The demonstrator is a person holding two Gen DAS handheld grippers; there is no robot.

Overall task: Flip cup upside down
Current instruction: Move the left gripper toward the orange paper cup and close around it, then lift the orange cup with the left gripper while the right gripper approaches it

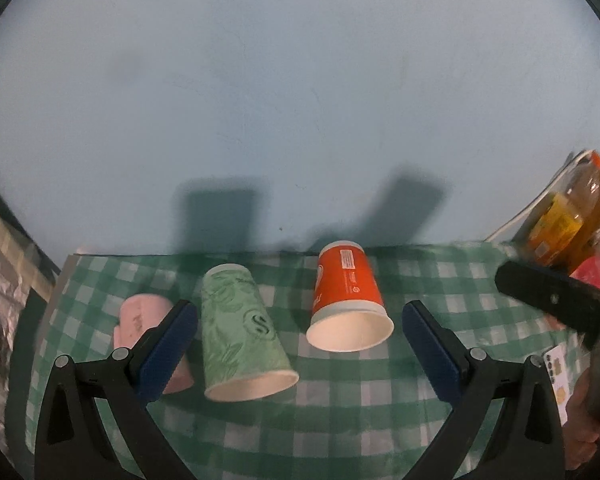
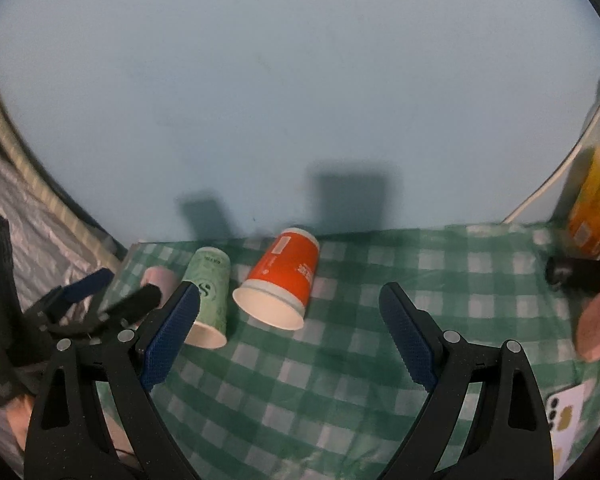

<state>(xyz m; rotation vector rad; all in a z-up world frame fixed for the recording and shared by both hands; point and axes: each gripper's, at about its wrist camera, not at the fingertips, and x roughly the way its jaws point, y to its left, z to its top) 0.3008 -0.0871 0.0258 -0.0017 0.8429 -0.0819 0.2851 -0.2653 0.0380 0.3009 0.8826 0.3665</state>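
Observation:
Three paper cups lie on their sides on a green checked cloth (image 1: 340, 420), mouths toward me. The orange cup (image 1: 346, 298) is at centre, the green cup (image 1: 240, 328) left of it, the pink cup (image 1: 144, 320) furthest left, partly behind my left finger. My left gripper (image 1: 300, 344) is open and empty, short of the green and orange cups. In the right wrist view the orange cup (image 2: 280, 280), green cup (image 2: 208, 296) and pink cup (image 2: 158, 278) lie ahead and left. My right gripper (image 2: 290, 334) is open and empty, near the orange cup's mouth.
A pale blue wall stands right behind the cloth. A bottle of amber liquid (image 1: 560, 216) and a white cable stand at the far right. A phone (image 2: 566, 412) lies at the near right. Crinkled foil (image 1: 0, 304) is at the left. The left gripper (image 2: 96, 300) shows in the right view.

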